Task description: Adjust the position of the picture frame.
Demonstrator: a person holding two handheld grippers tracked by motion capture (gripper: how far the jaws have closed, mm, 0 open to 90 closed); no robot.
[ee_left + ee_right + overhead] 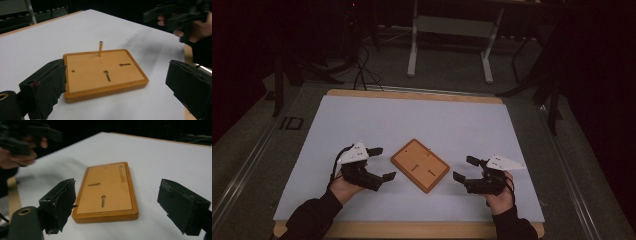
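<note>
the left gripper (380, 163) sits in the person's left hand (343, 186) at the near left of the table (362, 120), its two black jaws spread wide with nothing between them. in the left gripper view one jaw stands just at the near left corner of the wooden board (105, 73); whether it touches that corner i cannot tell, and the other jaw stands well off to the side. the right gripper (463, 168) is in the right hand (499, 200) at the near right, jaws likewise released and empty, pointing toward the board from the other side; in the right gripper view the board lies between and beyond its jaws, apart from both.

the board lies flat on the white table top, near the middle and turned at a slant between the two grippers. it is a light orange-brown rectangle with rounded corners and a slightly raised darker rim around a paler inner panel. the panel has a small round hole near one corner and two keyhole-shaped slots set at right angles to each other. a thin wooden peg (100, 48) stands upright at the far edge of the panel, its tip darker.

beyond the table, the floor is dim, with the white legs of a desk (449, 45) and some dark cables (362, 70).
</note>
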